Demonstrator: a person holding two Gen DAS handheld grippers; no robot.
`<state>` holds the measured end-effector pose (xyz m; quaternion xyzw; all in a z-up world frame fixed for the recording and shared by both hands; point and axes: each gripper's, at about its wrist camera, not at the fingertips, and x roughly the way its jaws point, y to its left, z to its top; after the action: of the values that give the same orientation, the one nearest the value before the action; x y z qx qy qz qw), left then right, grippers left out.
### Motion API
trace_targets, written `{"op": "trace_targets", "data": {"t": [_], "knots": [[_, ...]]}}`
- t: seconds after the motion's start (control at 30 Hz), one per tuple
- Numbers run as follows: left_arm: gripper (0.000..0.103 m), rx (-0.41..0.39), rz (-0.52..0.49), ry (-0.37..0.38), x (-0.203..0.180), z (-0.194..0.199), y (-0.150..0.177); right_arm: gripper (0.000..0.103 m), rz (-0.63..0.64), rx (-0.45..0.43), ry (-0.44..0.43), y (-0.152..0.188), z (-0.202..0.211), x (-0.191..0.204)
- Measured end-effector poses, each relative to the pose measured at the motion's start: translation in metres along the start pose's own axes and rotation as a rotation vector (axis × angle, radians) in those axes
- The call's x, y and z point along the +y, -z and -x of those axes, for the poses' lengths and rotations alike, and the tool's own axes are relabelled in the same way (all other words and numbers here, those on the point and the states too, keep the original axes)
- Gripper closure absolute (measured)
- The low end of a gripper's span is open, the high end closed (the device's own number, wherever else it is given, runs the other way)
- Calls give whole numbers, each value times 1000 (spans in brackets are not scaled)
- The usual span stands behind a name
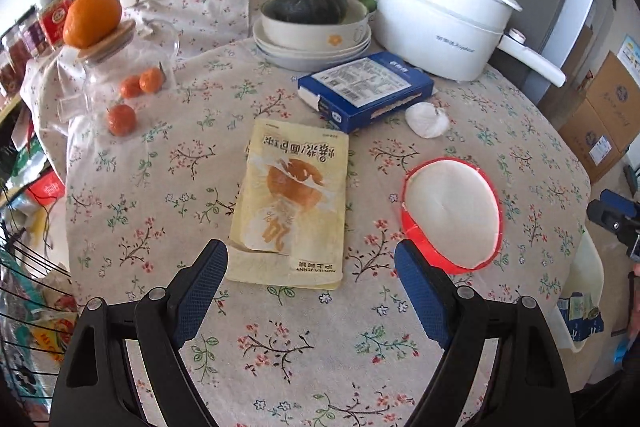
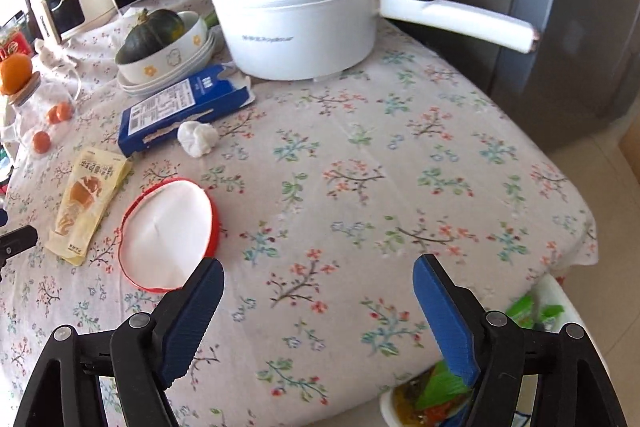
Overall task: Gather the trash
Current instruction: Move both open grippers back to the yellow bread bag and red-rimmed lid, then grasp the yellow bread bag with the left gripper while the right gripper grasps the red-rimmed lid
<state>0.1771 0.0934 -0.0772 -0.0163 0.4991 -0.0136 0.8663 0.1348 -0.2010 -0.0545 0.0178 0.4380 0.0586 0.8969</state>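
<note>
A round table covered by a floral tablecloth [image 1: 168, 187] is seen from both wrist cameras. The left gripper [image 1: 311, 273] is held released above the near edge of the table, its blue-padded jaws spread wide and nothing between them; the yellow snack wrapper [image 1: 292, 203] lies flat just beyond it, toward the middle of the table. Just right of the wrapper, a red-rimmed round lid [image 1: 452, 213] with a white face rests on the cloth, apart from the wrapper. Farther in, a blue carton [image 1: 366, 95] lies on its side, and a crumpled white tissue [image 1: 427, 119] sits just beside its near right corner. Behind the carton, a dark green squash [image 1: 310, 3] is seated in a cream bowl [image 1: 320, 31] stacked on plates, and a white electric pot [image 1: 444, 23] stands at the far right edge of the table. Near the left edge, a glass jar [image 1: 120, 83] is topped by an orange. The right gripper [image 2: 319, 281] is likewise released, its jaws wide apart and empty, above the near right part of the table, with the lid just beside its left finger. Below the table's near right edge, a white bin [image 2: 404, 411] holding green and red wrappers is partly seen.
</note>
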Motion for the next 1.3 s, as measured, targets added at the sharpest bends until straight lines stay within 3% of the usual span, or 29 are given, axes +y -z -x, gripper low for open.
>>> {"op": "trace_targets", "data": {"t": [0.3, 0.47, 0.5, 0.67, 0.83, 0.93, 1.07, 1.1, 1.3], "knots": [[17, 28, 141, 21, 23, -51, -19, 21, 96, 144, -16, -3, -83, 65], [44, 104, 152, 1, 26, -78, -19, 21, 104, 194, -13, -1, -113, 78], [45, 86, 143, -13, 25, -76, -19, 22, 96, 202, -13, -1, -117, 79], [85, 103, 137, -43, 27, -74, -17, 21, 86, 222, 0, 3, -132, 81], [100, 118, 126, -20, 24, -72, -12, 24, 77, 220, -4, 3, -130, 80], [101, 135, 142, 1, 23, -70, -9, 38, 80, 216, -18, 3, -128, 84], [101, 138, 141, 22, 18, -61, -7, 81, 69, 240, -93, 4, -123, 83], [102, 130, 140, 29, 16, -57, -7, 87, 58, 247, -102, 4, -123, 81], [102, 62, 127, 89, 4, -25, -10, 100, 19, 265, -144, 1, -115, 64]]}}
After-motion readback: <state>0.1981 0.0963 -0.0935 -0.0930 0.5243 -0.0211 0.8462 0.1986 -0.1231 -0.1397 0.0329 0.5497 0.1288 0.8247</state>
